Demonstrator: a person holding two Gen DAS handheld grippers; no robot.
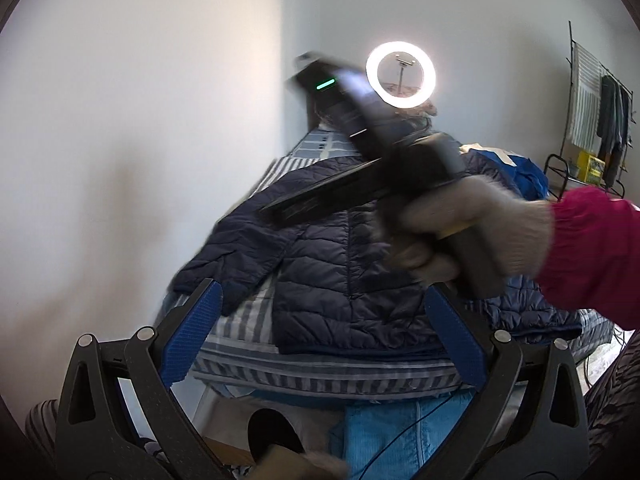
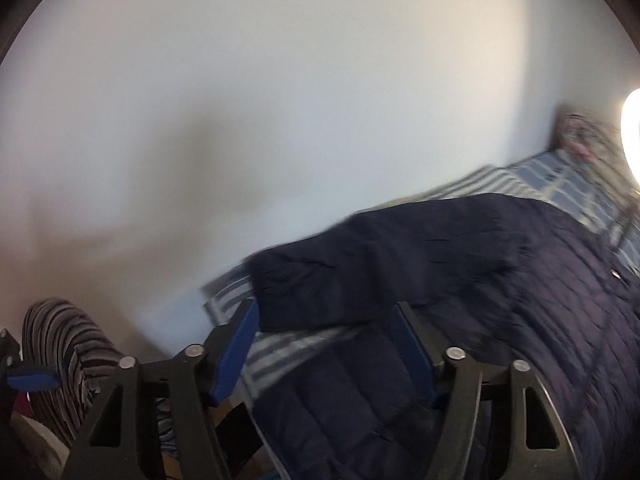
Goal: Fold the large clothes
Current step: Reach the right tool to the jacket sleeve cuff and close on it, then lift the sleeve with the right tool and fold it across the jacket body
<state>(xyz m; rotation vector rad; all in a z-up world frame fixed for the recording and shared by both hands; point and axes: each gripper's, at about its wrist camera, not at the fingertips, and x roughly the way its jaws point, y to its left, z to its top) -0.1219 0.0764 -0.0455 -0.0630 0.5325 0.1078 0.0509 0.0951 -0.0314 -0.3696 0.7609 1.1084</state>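
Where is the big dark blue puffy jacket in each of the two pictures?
Left wrist view: the jacket lies spread in the middle, on the striped bed cover, partly behind the right gripper and gloved hand.
Right wrist view: the jacket fills the lower right, one sleeve reaching left.
Shared landmark: the bright ring light, which shows only as a glow at the right edge in the right wrist view.

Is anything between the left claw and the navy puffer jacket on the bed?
Yes. In the left wrist view the right claw and the gloved hand holding it cross above the jacket, ahead of the open left claw. The near hem and the near sleeve look unobstructed.
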